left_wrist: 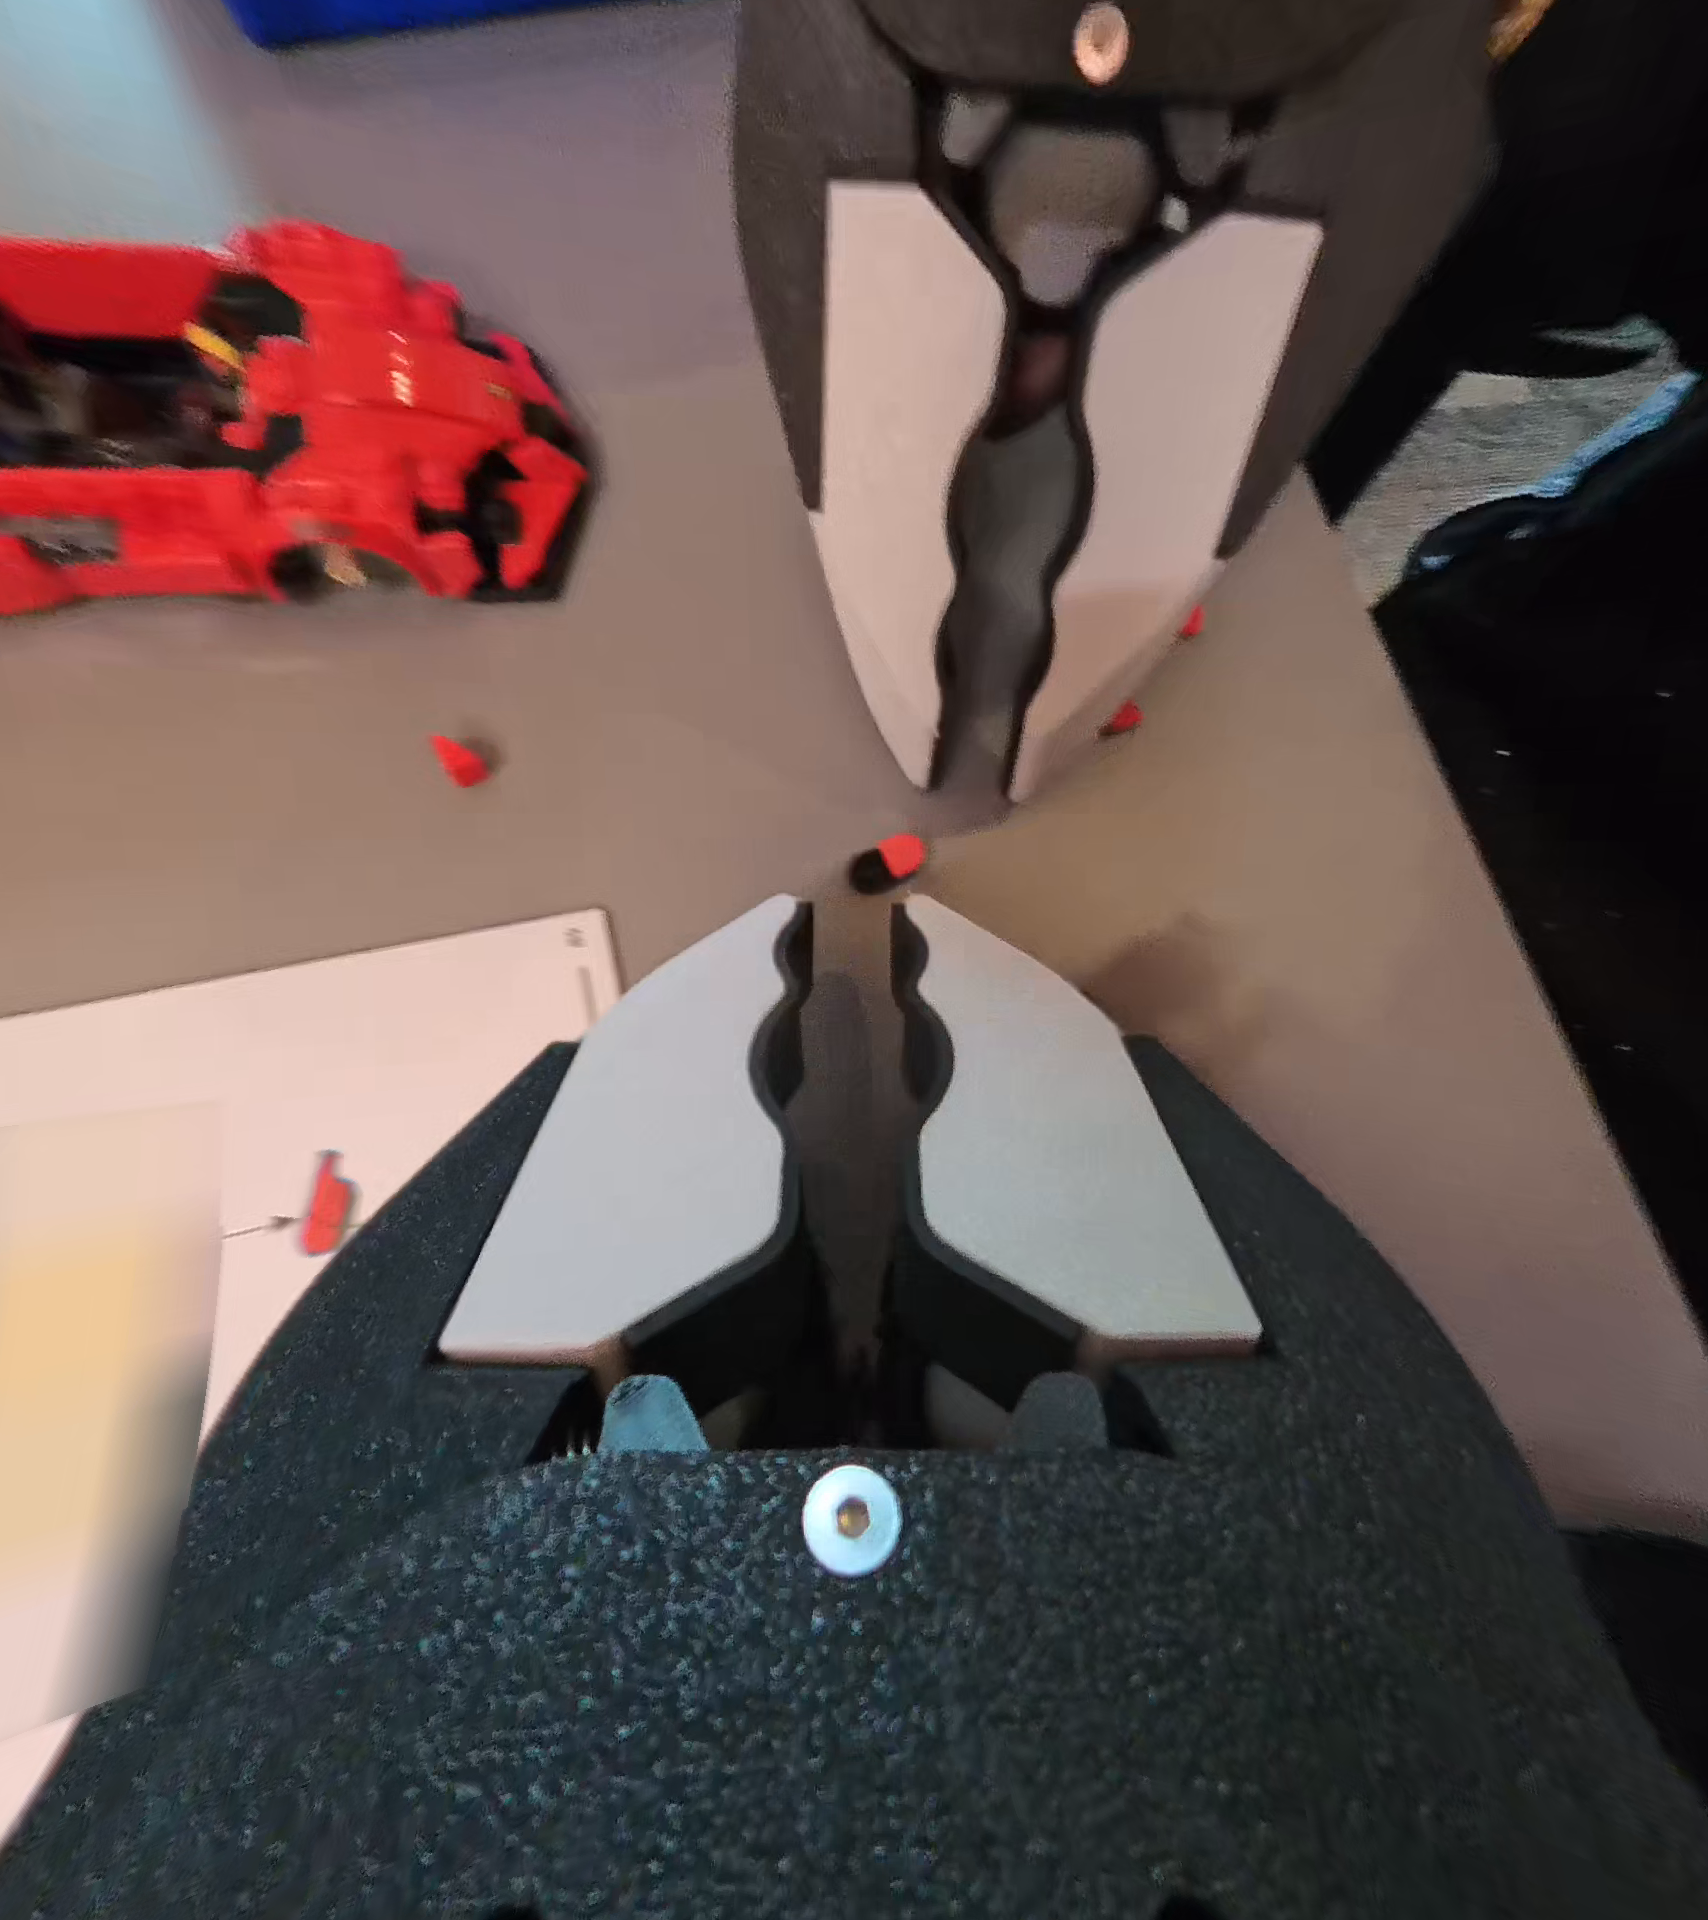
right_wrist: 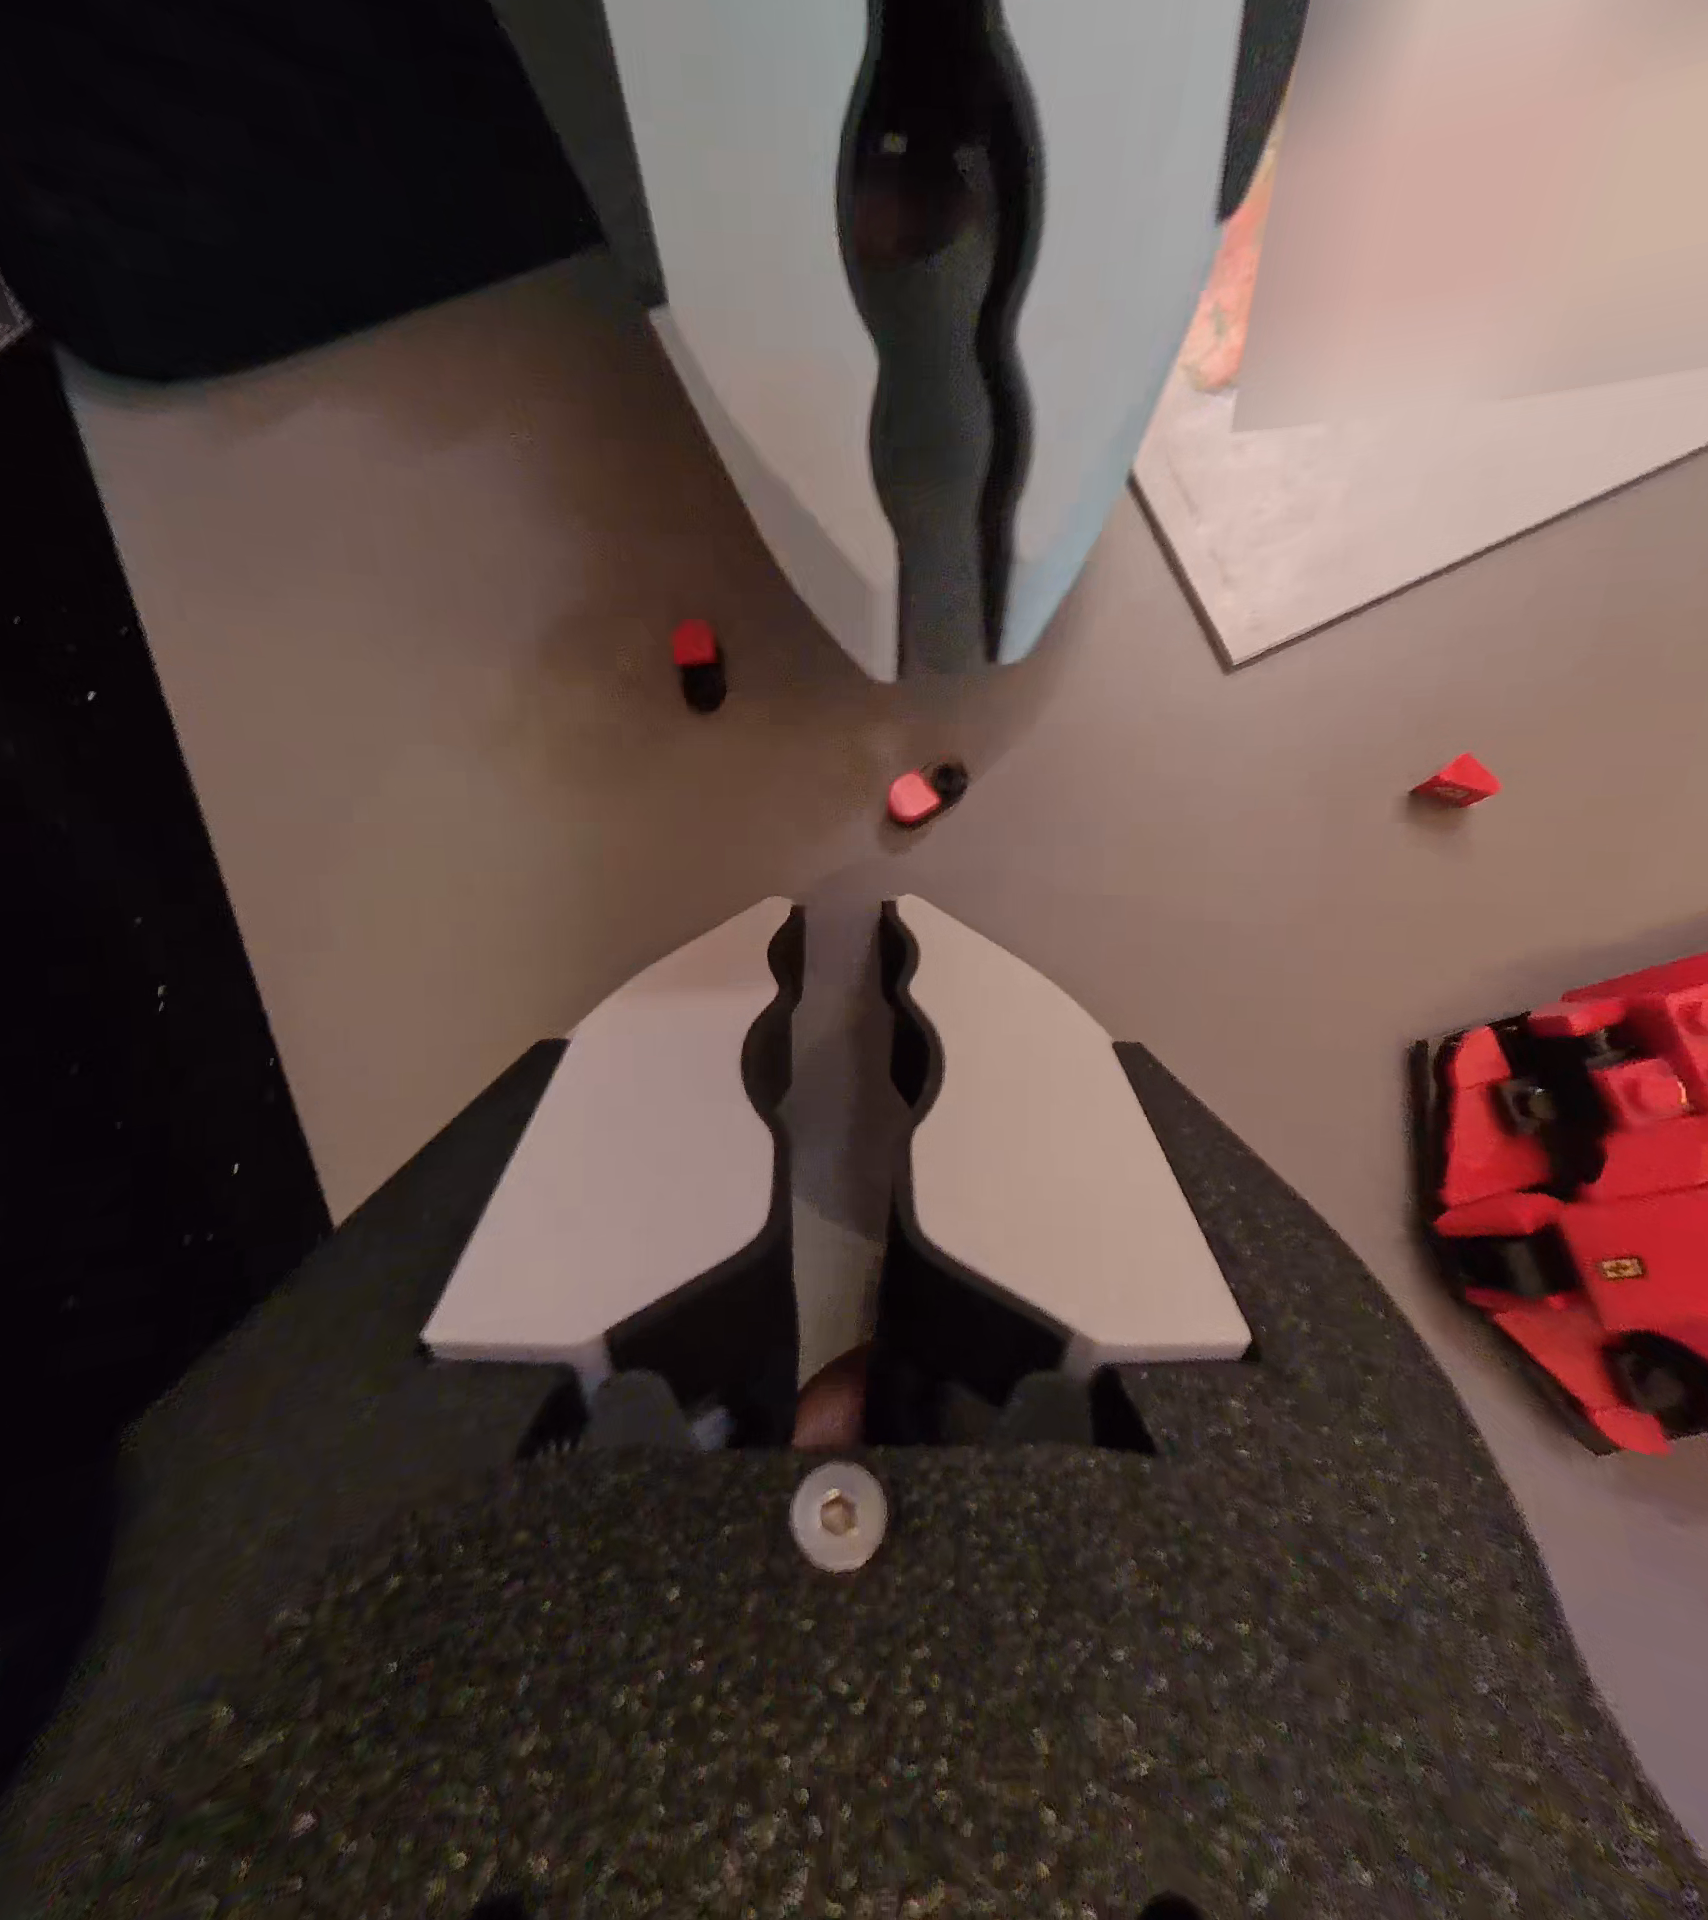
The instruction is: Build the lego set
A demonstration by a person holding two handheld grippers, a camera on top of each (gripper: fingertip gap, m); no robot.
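A small red-and-black lego piece (left_wrist: 888, 862) lies on the grey table (left_wrist: 206, 831) between the two grippers' tips, which point at each other; neither touches it. My left gripper (left_wrist: 855, 906) is shut to a narrow slit and empty, just short of the piece. My right gripper (right_wrist: 842, 906) is also shut to a slit and empty, with the same piece (right_wrist: 923, 795) just ahead. Each gripper shows opposite in the other's view: the right (left_wrist: 971, 788), the left (right_wrist: 943, 665). The part-built red lego car (left_wrist: 206, 416) sits to the side; it also shows in the right wrist view (right_wrist: 1639, 1226).
A red wedge piece (left_wrist: 460, 758) (right_wrist: 1455, 779) lies loose on the table. A second red-and-black piece (right_wrist: 696, 665) lies near the table edge, with dark floor (right_wrist: 50, 935) beyond. The instruction booklet (left_wrist: 258, 1039) (right_wrist: 1349, 499) lies by the left gripper. A blue box (left_wrist: 414, 16) stands at the back.
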